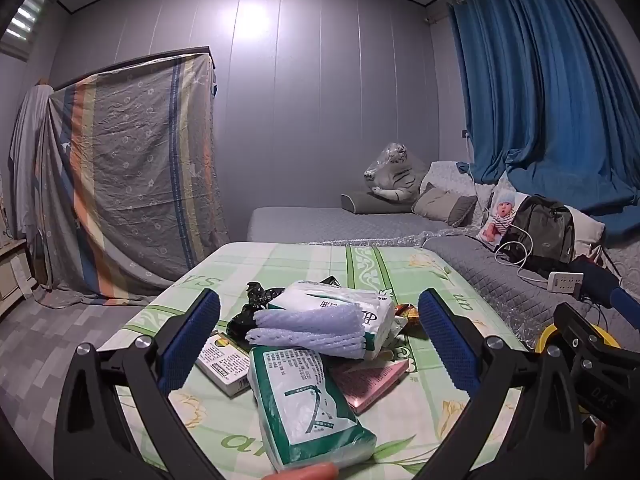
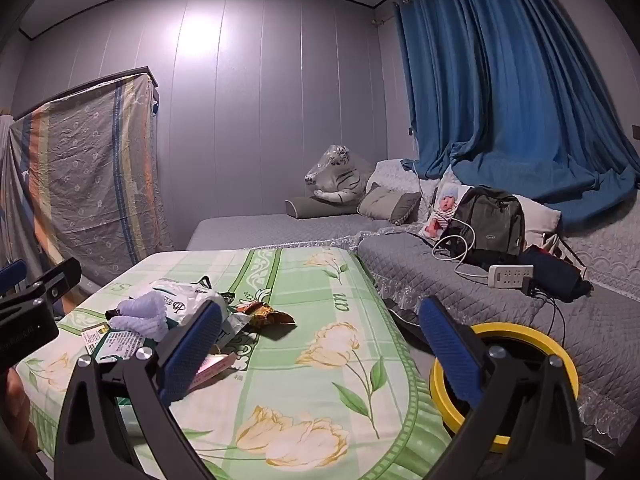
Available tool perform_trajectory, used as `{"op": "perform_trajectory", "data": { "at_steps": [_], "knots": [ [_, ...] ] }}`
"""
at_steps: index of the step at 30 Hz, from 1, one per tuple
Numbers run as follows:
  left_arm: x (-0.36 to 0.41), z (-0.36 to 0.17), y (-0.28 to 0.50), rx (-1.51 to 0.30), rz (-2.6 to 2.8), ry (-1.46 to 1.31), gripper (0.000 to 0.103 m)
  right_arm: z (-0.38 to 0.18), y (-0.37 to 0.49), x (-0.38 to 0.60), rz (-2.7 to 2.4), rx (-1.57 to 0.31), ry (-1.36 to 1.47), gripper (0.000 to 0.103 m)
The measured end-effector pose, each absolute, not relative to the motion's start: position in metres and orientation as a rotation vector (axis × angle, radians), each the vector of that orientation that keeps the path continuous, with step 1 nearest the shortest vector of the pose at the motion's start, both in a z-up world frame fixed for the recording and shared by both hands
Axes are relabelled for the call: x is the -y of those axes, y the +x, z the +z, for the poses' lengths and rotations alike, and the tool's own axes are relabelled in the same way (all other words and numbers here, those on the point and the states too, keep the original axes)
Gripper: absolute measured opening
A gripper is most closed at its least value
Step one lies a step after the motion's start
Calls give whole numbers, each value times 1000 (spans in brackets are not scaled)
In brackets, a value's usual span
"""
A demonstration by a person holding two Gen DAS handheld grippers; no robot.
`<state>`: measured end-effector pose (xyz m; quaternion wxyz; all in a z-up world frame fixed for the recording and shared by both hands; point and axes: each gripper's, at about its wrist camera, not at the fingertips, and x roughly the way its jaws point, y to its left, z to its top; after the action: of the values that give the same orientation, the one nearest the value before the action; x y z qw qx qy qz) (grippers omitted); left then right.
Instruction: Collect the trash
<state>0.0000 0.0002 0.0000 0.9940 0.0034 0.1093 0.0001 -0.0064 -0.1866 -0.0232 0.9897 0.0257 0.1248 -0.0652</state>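
Both grippers hung above the bench (image 1: 404,264), a low surface covered by a pale green cloth printed with yellow flowers. The left gripper (image 1: 319,334) had its jaws spread wide and held nothing; its blue textured pads framed the heap of trash lying near the middle of the cloth. Nearest the camera lay a green-and-white plastic tissue pack (image 1: 308,404). Behind it, resting across the heap, sat a roll of white foam netting (image 1: 308,326) against a second white tissue pack with a green emblem (image 1: 352,308). A crumpled black plastic bag (image 1: 250,312) lay to the left of the pile, a small white cardboard box (image 1: 224,362) beside it, and a flat pink box (image 1: 372,380) poked out on the right.

The right gripper (image 2: 320,346) also had its jaws wide apart and empty, held over the bench's right edge. An orange-brown snack wrapper (image 2: 266,314) lay on the cloth just right of the heap. Beyond the bench edge stood a round bin with a yellow rim (image 2: 560,360), next to a grey quilted bed (image 2: 500,300).
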Motion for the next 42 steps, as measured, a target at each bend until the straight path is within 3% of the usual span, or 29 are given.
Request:
{"op": "perform_trajectory", "data": {
  "at_steps": [42],
  "knots": [
    [1, -8, 5, -236, -5, 7, 95, -26, -5, 187, -131, -248, 69, 96]
  ]
}}
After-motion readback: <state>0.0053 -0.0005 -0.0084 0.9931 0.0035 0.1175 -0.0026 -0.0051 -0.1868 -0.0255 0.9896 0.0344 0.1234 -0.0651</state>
